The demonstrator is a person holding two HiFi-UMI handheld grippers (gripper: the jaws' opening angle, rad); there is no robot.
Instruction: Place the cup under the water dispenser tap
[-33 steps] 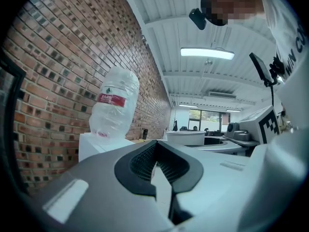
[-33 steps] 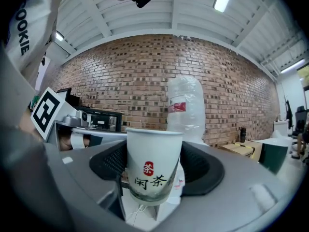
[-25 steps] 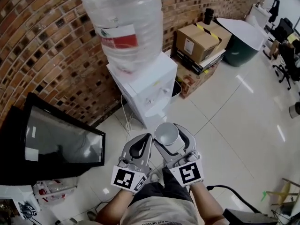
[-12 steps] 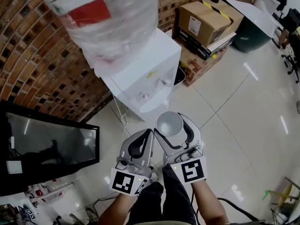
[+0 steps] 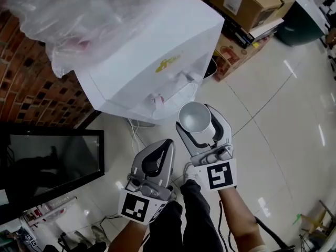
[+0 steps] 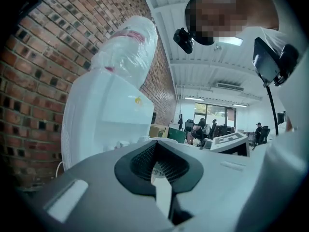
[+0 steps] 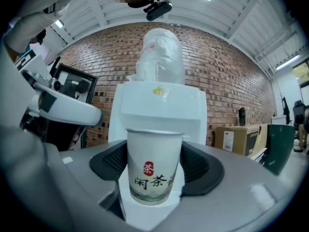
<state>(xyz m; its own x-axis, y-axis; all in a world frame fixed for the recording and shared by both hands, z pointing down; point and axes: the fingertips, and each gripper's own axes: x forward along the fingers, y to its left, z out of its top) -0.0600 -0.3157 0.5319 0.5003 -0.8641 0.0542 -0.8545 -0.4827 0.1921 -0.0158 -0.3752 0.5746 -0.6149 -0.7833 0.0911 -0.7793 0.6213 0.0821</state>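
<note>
My right gripper [image 5: 199, 118] is shut on a white paper cup [image 5: 193, 116] with red and dark print [image 7: 153, 170]; the cup stands upright between the jaws and its mouth looks empty. The white water dispenser [image 5: 157, 56] with its clear bottle [image 5: 79, 14] stands just ahead of the cup. Its taps [image 5: 158, 100] jut from the front panel, a short way up and left of the cup. The dispenser [image 7: 161, 108] fills the middle of the right gripper view behind the cup. My left gripper [image 5: 166, 145] is shut and empty, lower left of the cup, and its view shows the dispenser [image 6: 106, 115] to the left.
A black screen [image 5: 47, 161] leans at the brick wall [image 5: 21, 83] on the left. Cardboard boxes [image 5: 247, 1] and a dark green bin [image 5: 307, 28] stand right of the dispenser. White cables [image 5: 137, 135] lie on the tiled floor [image 5: 278, 125] at its foot.
Both grippers have sunk and come closer to the dispenser, which now looms much larger in the head view. The cup has stayed in the right gripper. The left gripper has stayed shut.
</note>
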